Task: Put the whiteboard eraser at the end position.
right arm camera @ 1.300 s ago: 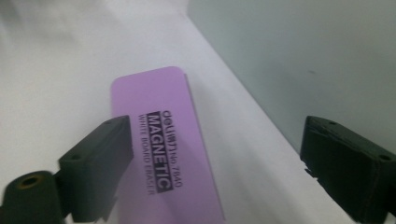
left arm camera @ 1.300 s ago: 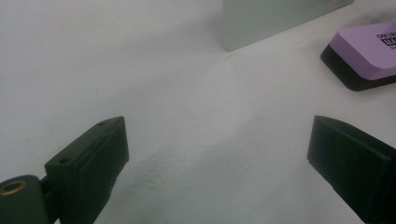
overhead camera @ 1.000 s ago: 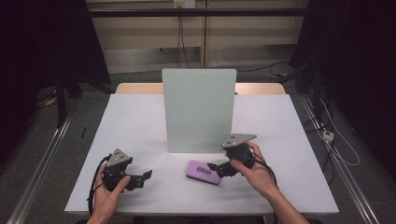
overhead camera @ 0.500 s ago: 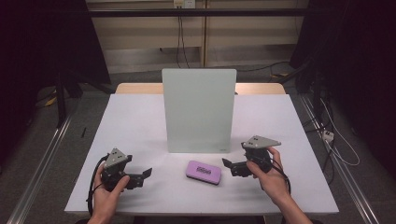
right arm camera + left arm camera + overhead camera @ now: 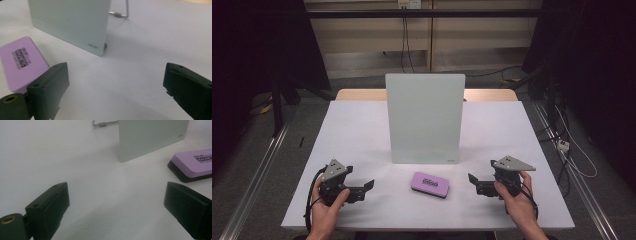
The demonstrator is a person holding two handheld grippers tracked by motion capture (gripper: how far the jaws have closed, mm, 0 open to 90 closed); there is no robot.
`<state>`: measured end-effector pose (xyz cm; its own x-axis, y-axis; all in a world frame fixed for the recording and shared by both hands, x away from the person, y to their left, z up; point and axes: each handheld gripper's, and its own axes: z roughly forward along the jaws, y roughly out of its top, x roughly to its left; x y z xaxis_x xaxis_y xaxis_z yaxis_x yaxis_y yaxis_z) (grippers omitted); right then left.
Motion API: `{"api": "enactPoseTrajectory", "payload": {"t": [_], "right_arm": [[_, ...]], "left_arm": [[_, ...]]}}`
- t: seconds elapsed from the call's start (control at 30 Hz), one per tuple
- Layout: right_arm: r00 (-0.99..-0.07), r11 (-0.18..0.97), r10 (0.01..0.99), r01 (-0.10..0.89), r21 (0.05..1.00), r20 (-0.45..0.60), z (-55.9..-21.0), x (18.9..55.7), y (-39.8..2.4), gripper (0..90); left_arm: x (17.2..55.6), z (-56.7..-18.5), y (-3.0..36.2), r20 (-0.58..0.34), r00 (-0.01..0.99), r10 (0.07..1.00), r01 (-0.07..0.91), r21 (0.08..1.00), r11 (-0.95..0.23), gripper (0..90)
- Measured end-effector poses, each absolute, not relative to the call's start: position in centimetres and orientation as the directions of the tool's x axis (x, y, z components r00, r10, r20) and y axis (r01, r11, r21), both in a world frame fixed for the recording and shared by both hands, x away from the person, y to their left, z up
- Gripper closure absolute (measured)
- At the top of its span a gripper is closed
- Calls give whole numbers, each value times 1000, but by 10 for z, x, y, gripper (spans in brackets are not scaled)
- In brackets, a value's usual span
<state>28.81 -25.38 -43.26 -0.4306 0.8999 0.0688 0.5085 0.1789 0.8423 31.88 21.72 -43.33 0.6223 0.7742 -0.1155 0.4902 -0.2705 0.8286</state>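
A purple eraser with a black base lies flat on the white table, just in front of an upright pale whiteboard. My left gripper rests to the eraser's left, open, with bare table between its jaws; the eraser lies beyond its right jaw. My right gripper is to the eraser's right, apart from it. Its jaws have just been opening and hold nothing; the eraser sits beyond its left jaw.
The whiteboard leans on a wire stand behind it. Dark floor, rails and cables surround the table. White tabletop stretches to both sides of the board.
My right gripper has drawn away to the right from the eraser, which stays where it lay. The left gripper has not moved.
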Motion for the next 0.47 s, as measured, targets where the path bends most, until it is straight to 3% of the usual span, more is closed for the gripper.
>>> {"api": "enactPoseTrajectory", "payload": {"t": [0.23, 0.47], "right_arm": [[-383, 125, 920, 488, 864, 83, -441, 281, -265, 67], [-391, 142, 918, 474, 869, 64, -442, 280, -263, 59]], "left_arm": [[317, -432, 218, -112, 624, 774, 485, 832, -270, 63], [318, -433, 218, -119, 624, 773, 495, 825, -273, 63]]}}
